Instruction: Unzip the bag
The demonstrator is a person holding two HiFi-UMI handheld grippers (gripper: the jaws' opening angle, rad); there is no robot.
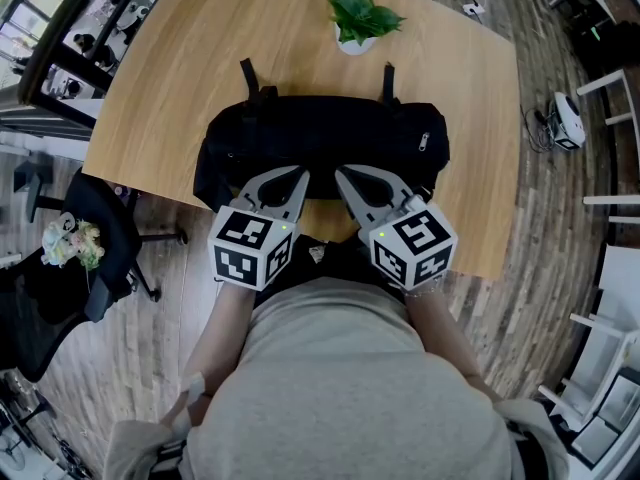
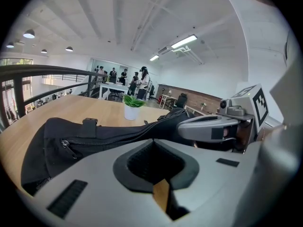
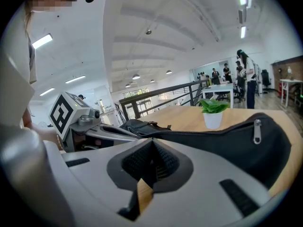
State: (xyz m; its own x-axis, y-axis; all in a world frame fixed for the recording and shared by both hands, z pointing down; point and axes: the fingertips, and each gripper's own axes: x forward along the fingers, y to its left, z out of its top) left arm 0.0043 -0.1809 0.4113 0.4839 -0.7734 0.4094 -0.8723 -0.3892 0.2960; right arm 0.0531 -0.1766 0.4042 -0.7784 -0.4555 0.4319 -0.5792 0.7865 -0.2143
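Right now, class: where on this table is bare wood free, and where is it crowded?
Bare table lies left of the plant beyond the bag, and right of the bag. The near edge is crowded: bag, left tongs and right tongs.

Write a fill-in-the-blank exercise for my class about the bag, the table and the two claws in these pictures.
1. The black bag lies on a ____ table.
2. Beyond the bag, a white pot holds a green ____.
3. The left claw and the right claw hold nothing, and the jaws of both are ____.

Missing words: wooden; plant; shut.
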